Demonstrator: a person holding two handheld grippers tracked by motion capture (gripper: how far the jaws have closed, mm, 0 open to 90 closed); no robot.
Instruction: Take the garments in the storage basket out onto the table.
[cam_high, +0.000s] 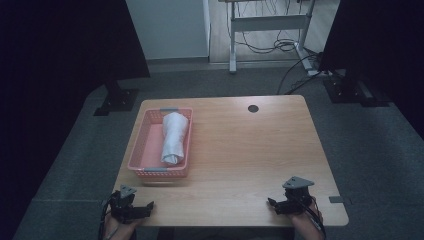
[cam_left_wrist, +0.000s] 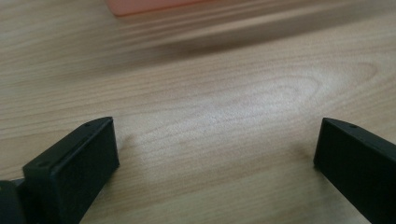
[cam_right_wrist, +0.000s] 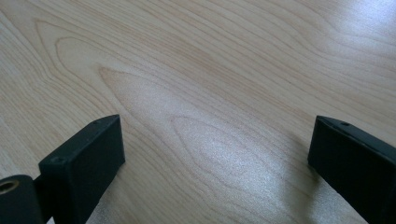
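Pale wood grain covers the table (cam_high: 240, 150), which the high view shows whole. A pink basket (cam_high: 145, 145) stands near its far left corner, long side running along the left edge, with grey tape strips on its near and far rims. Inside it a rolled white towel (cam_high: 175, 137) lies lengthwise, against the basket's right wall. A small dark round hole (cam_high: 253, 108) sits close to the far edge, right of the middle. The left gripper (cam_high: 148, 206) rests at the near left corner, just inside the near edge, a hand behind it, its jaws pointing right along that edge. The right gripper (cam_high: 271, 202) rests near the near right corner, jaws pointing left, a grey three-cornered plate on top. Both are well apart from the basket, the left one nearer to it. Beyond the far edge are grey carpet, dark stands and a desk frame with cables.

From the left gripper view, the left gripper (cam_left_wrist: 217, 140) has its two black jaws spread wide with bare table (cam_left_wrist: 210, 93) between them; nothing is held. A blurred strip of the pink basket (cam_left_wrist: 144, 5) shows at the top edge.

From the right gripper view, the right gripper (cam_right_wrist: 217, 140) likewise has its jaws wide apart over bare wood, nothing between them.
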